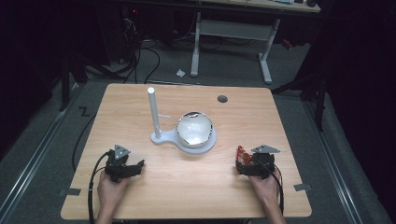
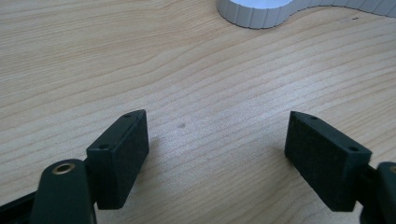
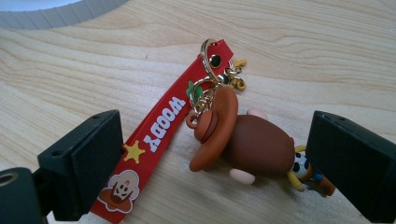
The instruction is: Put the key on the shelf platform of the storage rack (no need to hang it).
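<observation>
The right gripper (image 3: 210, 154), jaws spread wide, straddles a cowboy keychain (image 3: 252, 144) lying flat on the wooden table (image 1: 187, 186), its pads clear of the toy on both sides. The figure's brown hat (image 3: 212, 128) points away from the gripper; a gold ring (image 3: 212, 56) joins it to a red strap (image 3: 159, 135) printed with "WOODY" in white letters, a yellow star and a small brown dog-like face. The strap's near end runs just beside one pad. Seen from the high view, the keychain (image 1: 241, 154) lies near the table's front right, well to the right of the white stand (image 1: 161, 135). A metal bowl (image 1: 194, 129) sits on that stand's round base, beside its upright post (image 1: 153, 109). On the stand's other side, the left gripper (image 2: 217, 149) rests near the front left, jaws wide apart over bare wood, holding nothing.
</observation>
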Action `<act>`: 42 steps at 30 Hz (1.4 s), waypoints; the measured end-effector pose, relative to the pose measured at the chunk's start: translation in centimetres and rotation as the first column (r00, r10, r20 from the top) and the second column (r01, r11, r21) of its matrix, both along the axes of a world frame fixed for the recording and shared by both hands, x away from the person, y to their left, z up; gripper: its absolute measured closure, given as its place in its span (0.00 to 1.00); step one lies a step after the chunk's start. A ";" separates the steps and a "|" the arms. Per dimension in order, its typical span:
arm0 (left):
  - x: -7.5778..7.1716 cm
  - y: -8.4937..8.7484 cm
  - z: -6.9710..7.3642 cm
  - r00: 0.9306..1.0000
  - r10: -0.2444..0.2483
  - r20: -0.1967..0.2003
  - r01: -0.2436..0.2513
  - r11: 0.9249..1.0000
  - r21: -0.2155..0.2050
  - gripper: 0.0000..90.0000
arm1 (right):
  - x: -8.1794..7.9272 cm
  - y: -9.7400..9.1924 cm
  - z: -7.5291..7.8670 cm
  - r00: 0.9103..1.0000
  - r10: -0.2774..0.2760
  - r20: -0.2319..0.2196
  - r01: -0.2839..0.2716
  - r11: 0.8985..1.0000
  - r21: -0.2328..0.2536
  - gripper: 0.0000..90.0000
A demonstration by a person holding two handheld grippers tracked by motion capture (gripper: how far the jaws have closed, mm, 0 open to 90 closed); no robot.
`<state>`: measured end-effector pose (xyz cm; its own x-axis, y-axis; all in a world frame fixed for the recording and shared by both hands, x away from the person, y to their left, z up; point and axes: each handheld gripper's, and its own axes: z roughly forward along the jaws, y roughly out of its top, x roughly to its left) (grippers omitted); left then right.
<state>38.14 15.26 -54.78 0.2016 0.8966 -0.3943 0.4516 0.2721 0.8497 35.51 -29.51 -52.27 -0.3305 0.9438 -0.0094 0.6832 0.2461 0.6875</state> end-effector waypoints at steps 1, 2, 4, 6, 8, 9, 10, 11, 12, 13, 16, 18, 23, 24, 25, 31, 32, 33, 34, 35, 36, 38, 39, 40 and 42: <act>0.0 0.0 0.0 1.000 0.001 0.002 -0.001 1.000 0.000 0.25 | 0.0 0.1 0.0 1.000 0.002 0.002 -0.002 1.000 -0.004 0.05; 0.0 0.0 0.0 1.000 0.001 0.001 -0.001 1.000 0.000 0.24 | 0.1 0.1 -0.1 1.000 0.007 0.001 -0.007 1.000 -0.010 0.05; 0.0 0.0 0.0 1.000 0.001 0.002 -0.001 1.000 0.000 0.24 | 0.2 0.1 -0.3 1.000 0.014 0.002 -0.014 1.000 -0.010 0.05; 0.0 0.0 0.0 1.000 0.001 0.001 -0.001 1.000 0.000 0.24 | 0.3 0.1 -0.4 1.000 0.016 0.005 -0.015 1.000 -0.014 0.05; 0.0 0.0 0.0 1.000 0.001 0.001 -0.001 1.000 0.000 0.24 | 0.3 0.2 -0.4 1.000 0.018 0.008 -0.018 0.999 -0.039 0.10; 0.0 0.0 0.0 1.000 0.001 0.001 -0.001 1.000 0.000 0.24 | 0.2 0.3 -0.4 1.000 0.016 0.013 -0.015 0.997 -0.071 0.16; 0.0 0.0 0.0 1.000 0.001 0.001 -0.001 1.000 0.000 0.24 | 0.1 0.2 -0.4 1.000 0.011 0.023 -0.010 0.997 -0.073 0.21; 0.0 0.0 0.0 1.000 0.001 0.001 -0.001 1.000 0.000 0.24 | 0.1 0.2 -0.4 1.000 0.011 0.023 -0.010 0.997 -0.073 0.21; 0.0 0.0 0.0 1.000 0.001 0.001 -0.001 1.000 0.000 0.24 | 0.0 -0.1 -0.3 1.000 0.012 0.027 -0.011 0.998 -0.066 0.23; 0.0 0.0 0.0 1.000 0.001 0.001 -0.001 1.000 0.000 0.24 | 0.0 -0.1 -0.2 1.000 0.014 0.026 -0.012 0.998 -0.063 0.24; 0.0 0.0 0.0 1.000 0.001 0.001 -0.001 1.000 0.000 0.24 | 0.0 -0.3 -0.1 1.000 0.012 0.027 -0.010 0.998 -0.060 0.27; 0.0 0.0 0.0 1.000 0.001 0.001 -0.001 1.000 0.001 0.24 | -0.1 -0.7 0.0 1.000 0.020 0.024 -0.019 1.000 -0.021 0.38; 0.0 0.0 0.0 1.000 0.001 0.001 -0.001 1.000 0.000 0.24 | -0.2 -1.6 0.3 0.999 0.023 0.036 -0.025 0.998 0.053 0.45; 0.0 0.0 0.0 1.000 0.001 0.001 -0.001 1.000 0.000 0.24 | -0.2 -1.7 0.2 0.999 0.025 0.035 -0.027 0.998 0.063 0.45; 0.0 0.0 0.0 1.000 0.001 0.001 -0.001 1.000 0.001 0.24 | -0.2 -1.8 0.2 0.999 0.028 0.034 -0.030 0.997 0.068 0.45; 0.0 0.0 0.0 1.000 0.001 0.001 -0.001 1.000 0.001 0.24 | -0.1 -2.1 0.3 0.999 0.039 0.031 -0.042 0.996 0.082 0.46; 0.0 0.0 0.0 1.000 0.001 0.001 -0.001 1.000 0.001 0.24 | -0.1 -2.0 0.3 0.999 0.045 0.031 -0.047 0.995 0.084 0.46; 0.0 0.0 0.0 1.000 0.001 0.002 -0.001 1.000 0.000 0.24 | -0.1 -2.0 0.3 0.998 0.046 0.034 -0.049 0.995 0.083 0.47; 0.0 0.0 0.0 1.000 0.001 0.001 -0.001 1.000 0.001 0.24 | -0.1 -1.9 0.3 0.998 0.051 0.037 -0.054 0.995 0.085 0.47; 0.0 0.0 0.0 1.000 0.001 0.002 -0.001 1.000 0.000 0.24 | -0.1 -1.9 0.4 0.998 0.055 0.044 -0.058 0.995 0.084 0.47; 0.0 0.0 0.0 1.000 0.001 0.002 -0.001 1.000 0.000 0.24 | -0.1 -1.9 0.4 0.998 0.055 0.044 -0.058 0.995 0.084 0.47; 0.0 0.0 0.0 1.000 0.001 0.001 -0.001 1.000 0.000 0.24 | -0.2 -1.8 0.6 0.997 0.053 0.052 -0.058 0.994 0.090 0.47; 0.0 0.0 0.0 1.000 0.001 0.001 -0.001 1.000 0.000 0.24 | -0.3 -1.8 0.9 0.997 0.053 0.063 -0.059 0.994 0.093 0.47; 0.0 0.0 0.0 1.000 0.001 0.001 -0.001 1.000 0.000 0.24 | -0.3 -1.8 1.0 0.996 0.054 0.067 -0.060 0.994 0.091 0.47; 0.0 0.0 0.0 1.000 0.001 0.001 -0.001 1.000 0.000 0.24 | -0.3 -1.8 1.2 0.996 0.053 0.074 -0.059 0.994 0.090 0.47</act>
